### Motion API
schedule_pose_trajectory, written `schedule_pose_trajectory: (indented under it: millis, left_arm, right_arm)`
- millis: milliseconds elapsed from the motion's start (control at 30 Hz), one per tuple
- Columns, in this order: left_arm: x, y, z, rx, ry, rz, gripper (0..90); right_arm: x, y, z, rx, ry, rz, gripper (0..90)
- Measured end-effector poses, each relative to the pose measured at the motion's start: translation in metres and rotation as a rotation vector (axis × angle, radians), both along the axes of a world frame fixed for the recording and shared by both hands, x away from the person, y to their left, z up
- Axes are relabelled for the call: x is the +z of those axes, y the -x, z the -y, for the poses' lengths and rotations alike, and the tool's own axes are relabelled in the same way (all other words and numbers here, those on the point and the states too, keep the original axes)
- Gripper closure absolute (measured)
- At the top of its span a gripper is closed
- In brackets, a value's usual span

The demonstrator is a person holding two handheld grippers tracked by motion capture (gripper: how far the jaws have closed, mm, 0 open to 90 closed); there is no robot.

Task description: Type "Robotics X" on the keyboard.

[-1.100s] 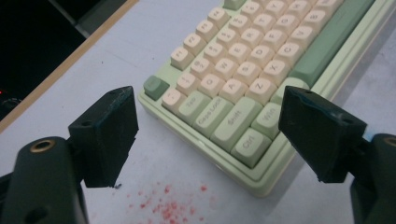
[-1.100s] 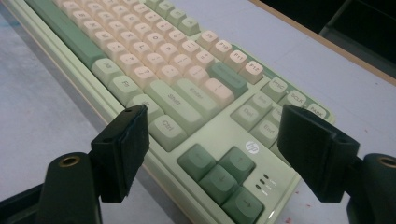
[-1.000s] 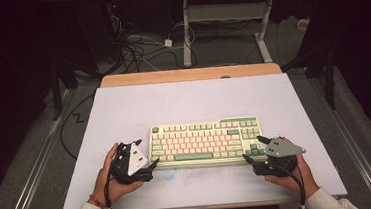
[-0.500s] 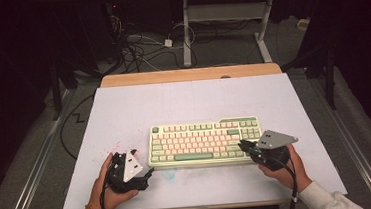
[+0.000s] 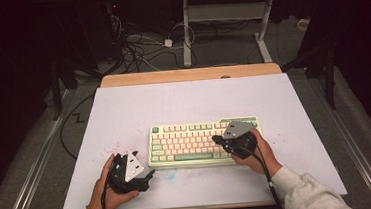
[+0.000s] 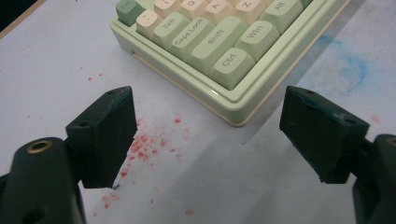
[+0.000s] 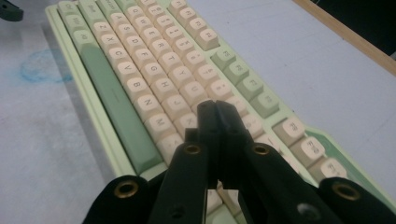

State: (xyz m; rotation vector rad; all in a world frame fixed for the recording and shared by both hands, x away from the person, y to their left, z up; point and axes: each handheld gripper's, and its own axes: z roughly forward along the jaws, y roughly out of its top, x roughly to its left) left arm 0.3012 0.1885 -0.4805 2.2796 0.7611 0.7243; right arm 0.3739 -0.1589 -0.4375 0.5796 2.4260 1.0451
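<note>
Keyboard: pale green case, cream and green keycaps, lying flat near the front edge of the counter, about midway between its left and right edges. Legends read in the left gripper view: Tab, Caps Lock, Shift, Ctrl, Win, Alt. Letter caps are read in the right gripper view; the smaller legends there are too blurred to be made out.

Left gripper: jaws released and spread wide, nothing between them, held near the front edge just beside the keyboard's near-left corner, over red specks.

Right gripper: jaws just closed, clenched together, nothing between them, set over the letter keys; contact with a key cannot be confirmed.
</note>
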Motion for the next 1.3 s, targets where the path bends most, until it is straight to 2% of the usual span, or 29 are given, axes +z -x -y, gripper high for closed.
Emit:
schedule_pose_trajectory:
  millis: [367,600,833,933,1300]
  left_arm:
    - [-0.001,0.0,-0.002,0.0,-0.006,-0.009,17.6]
    - [-0.001,0.0,-0.001,-0.005,-0.012,-0.006,17.6]
    - [-0.001,0.0,0.0,-0.006,-0.017,-0.011,17.6]
    - [-0.001,0.0,0.0,-0.006,-0.016,-0.01,17.6]
    - [-0.001,0.0,-0.001,-0.009,-0.012,-0.016,18.8]
  right_arm:
    - [-0.008,-0.021,-0.029,0.005,0.063,-0.021,90.0]
    - [-0.015,-0.029,-0.035,-0.023,0.092,-0.032,90.0]
    - [-0.017,-0.028,-0.039,-0.012,0.129,-0.044,89.8]
    - [-0.015,-0.027,-0.037,-0.011,0.103,-0.046,89.6]
    - [0.002,-0.018,-0.025,-0.015,0.006,0.005,81.8]
